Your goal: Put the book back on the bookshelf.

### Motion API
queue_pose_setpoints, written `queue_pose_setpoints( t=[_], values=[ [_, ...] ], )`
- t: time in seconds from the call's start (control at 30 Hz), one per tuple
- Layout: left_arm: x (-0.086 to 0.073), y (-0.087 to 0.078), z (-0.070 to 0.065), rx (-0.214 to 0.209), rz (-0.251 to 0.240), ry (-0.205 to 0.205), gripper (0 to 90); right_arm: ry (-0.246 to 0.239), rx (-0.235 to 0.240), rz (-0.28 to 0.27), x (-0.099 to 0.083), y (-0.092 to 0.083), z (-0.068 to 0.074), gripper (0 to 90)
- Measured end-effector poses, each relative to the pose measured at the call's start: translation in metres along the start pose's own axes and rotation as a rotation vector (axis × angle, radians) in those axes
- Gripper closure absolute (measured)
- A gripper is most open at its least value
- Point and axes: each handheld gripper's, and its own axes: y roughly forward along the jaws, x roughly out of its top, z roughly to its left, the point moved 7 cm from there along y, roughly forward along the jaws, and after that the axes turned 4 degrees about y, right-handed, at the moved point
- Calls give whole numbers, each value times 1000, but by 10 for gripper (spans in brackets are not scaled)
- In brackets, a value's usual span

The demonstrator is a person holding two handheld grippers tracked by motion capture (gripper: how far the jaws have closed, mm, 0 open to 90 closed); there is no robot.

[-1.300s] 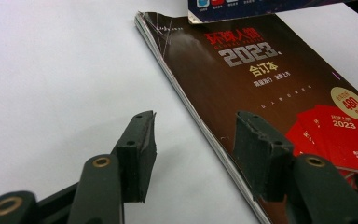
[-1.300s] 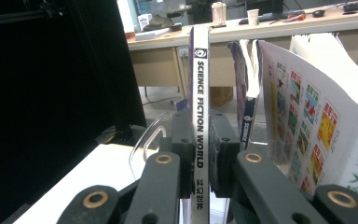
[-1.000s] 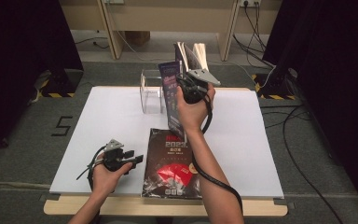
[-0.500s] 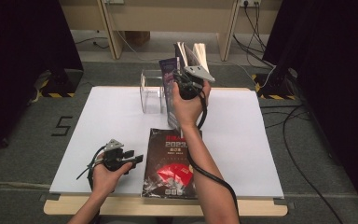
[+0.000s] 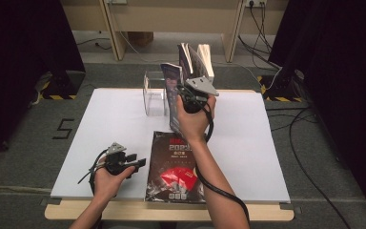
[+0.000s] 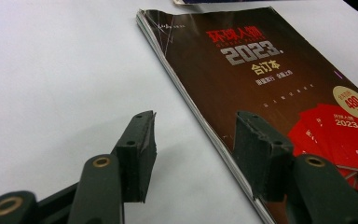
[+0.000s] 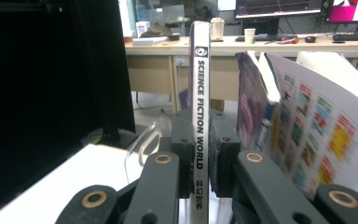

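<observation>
Magazine held upright by its spine
Right hand-held gripper [image 7: 199, 154] clamps the thin glossy "Science Fiction World" magazine [image 7: 201, 93], long axis vertical; left hand-held gripper [image 6: 193, 144] gapes empty.

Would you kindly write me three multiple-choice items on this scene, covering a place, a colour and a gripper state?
1. Where is the dark 2023 magazine?
A. flat on the white table
B. in the clear stand
C. on the floor

2. What colour is the spine of the Science Fiction World magazine?
A. green
B. white
C. orange

3. How is the right gripper?
A. open
B. lying on the table
C. shut on the spine

Answers: 1 A, it lies flat near the front edge; 2 B, white with dark lettering; 3 C, both pads press the spine.
</observation>
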Motion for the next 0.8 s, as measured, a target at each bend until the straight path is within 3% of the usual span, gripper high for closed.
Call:
queue_pose_setpoints(
  t=[0.27, 0.43, 0.6, 0.8],
  values=[
    [0, 1, -2, -2, 3, 1, 479, 6, 40, 28, -15, -32, -11, 822],
    [-1, 2, -2, -4, 6, -1, 479, 14, 50, 51, -21, -43, -21, 778],
    [-1, 3, -4, -11, 11, 1, 478, 31, 40, 124, -25, -38, -30, 766],
    [-1, 3, -3, -5, 7, -3, 478, 36, 16, 147, -26, -29, -35, 725]
  ],
)
